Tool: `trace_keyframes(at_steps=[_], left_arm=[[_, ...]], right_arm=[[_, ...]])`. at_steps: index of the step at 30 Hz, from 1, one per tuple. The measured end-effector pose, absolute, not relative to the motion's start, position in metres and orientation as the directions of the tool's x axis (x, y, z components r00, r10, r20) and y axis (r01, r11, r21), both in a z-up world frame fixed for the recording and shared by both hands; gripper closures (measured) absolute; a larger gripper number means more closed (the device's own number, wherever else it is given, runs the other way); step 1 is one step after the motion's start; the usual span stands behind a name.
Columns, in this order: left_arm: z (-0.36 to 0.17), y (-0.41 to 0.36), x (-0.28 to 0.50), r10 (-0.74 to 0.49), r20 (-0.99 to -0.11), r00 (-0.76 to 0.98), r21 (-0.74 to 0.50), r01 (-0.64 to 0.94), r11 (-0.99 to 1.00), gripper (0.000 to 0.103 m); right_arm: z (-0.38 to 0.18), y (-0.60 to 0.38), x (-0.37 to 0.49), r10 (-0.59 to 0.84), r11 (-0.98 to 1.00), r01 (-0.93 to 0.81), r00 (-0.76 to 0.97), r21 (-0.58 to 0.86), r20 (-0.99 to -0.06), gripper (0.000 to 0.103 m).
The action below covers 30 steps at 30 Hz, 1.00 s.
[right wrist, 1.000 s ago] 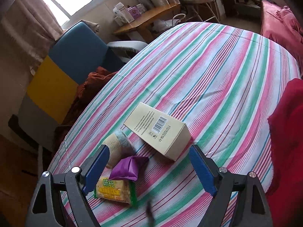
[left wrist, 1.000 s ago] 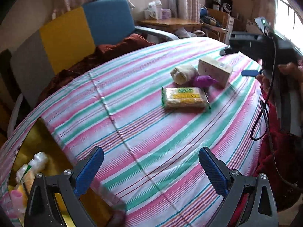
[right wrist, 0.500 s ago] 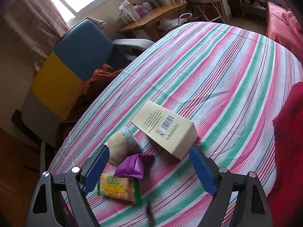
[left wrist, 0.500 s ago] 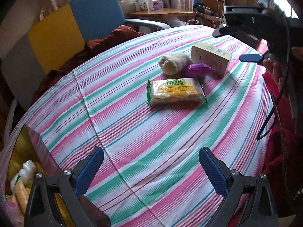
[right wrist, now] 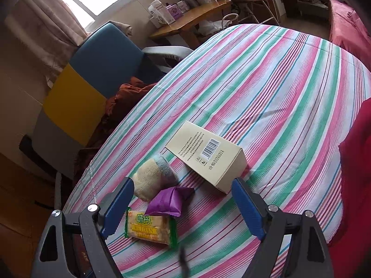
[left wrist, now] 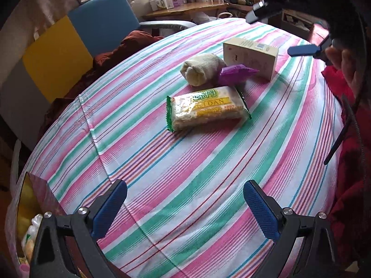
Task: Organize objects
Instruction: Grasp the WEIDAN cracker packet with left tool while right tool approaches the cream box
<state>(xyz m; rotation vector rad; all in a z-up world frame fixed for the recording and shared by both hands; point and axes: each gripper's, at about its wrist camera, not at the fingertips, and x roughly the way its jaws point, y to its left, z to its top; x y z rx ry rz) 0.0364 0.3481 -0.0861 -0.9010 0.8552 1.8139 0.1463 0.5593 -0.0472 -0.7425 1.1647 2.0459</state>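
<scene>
Snack packet (left wrist: 207, 107), in front of the cream box (left wrist: 251, 56), now looms nearer the wide-open, empty left gripper (left wrist: 185, 210), so pickup seems next, while the right gripper (right wrist: 183, 208) hovers equally spread and empty.

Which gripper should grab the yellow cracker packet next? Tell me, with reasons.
Left, probably. The left gripper is open and faces the cracker packet across bare cloth. The right gripper is open too, but sits over the purple wrapper and the box.
</scene>
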Motion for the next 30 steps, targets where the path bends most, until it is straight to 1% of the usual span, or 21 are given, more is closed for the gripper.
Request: trace_keyframes(at_steps=[10,16,26,30], left_arm=[[-0.104,0.364,0.042,0.385,-0.871,-0.305,0.191,-0.933,-0.305,0.002],[-0.107,0.371,0.040,0.390,-0.873,-0.294,0.179,-0.936,-0.303,0.000],[-0.113,0.375,0.026,0.386,-0.896,-0.219,0.095,-0.945,-0.314,0.000],[-0.116,0.376,0.017,0.380,-0.910,-0.166,0.033,-0.942,-0.334,0.000]], right_arm=[[-0.047,0.558,0.147,0.240,-0.387,-0.747,-0.648,0.541,-0.723,0.015],[-0.047,0.558,0.148,0.228,-0.385,-0.734,-0.663,0.560,-0.713,0.015],[-0.048,0.558,0.149,0.214,-0.384,-0.724,-0.674,0.573,-0.707,0.015],[-0.048,0.558,0.149,0.213,-0.384,-0.724,-0.674,0.574,-0.707,0.015]])
